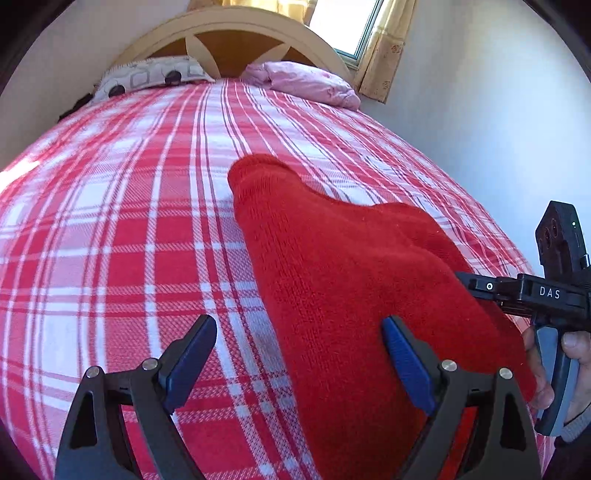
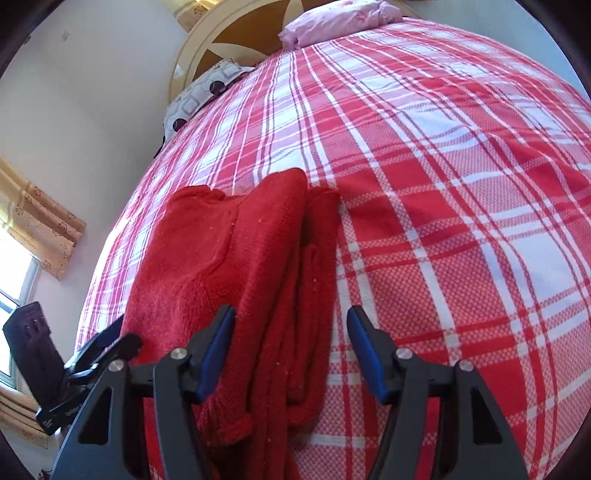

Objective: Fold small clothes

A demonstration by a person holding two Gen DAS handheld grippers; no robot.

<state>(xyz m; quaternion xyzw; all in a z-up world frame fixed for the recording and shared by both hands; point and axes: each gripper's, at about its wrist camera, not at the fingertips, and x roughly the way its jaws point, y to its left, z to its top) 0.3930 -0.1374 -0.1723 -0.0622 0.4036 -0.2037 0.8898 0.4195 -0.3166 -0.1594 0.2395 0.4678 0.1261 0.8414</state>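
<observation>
A red knitted sweater (image 1: 332, 280) lies folded lengthwise on the red-and-white plaid bed (image 1: 129, 221). My left gripper (image 1: 299, 354) is open above the sweater's near left edge, its right finger over the knit. In the right wrist view the sweater (image 2: 251, 258) shows a sleeve folded over its body. My right gripper (image 2: 291, 350) is open, straddling the sweater's right edge above the cloth. The right gripper also shows at the right of the left wrist view (image 1: 480, 290), held by a hand, over the sweater. The left gripper shows at the lower left of the right wrist view (image 2: 107, 343).
A patterned pillow (image 1: 147, 75) and a pink pillow (image 1: 310, 83) lie at the headboard (image 1: 229, 22). A white wall (image 1: 498, 129) runs along the bed's right side, with a curtained window (image 1: 347, 26). The plaid bedspread (image 2: 461, 221) stretches wide beside the sweater.
</observation>
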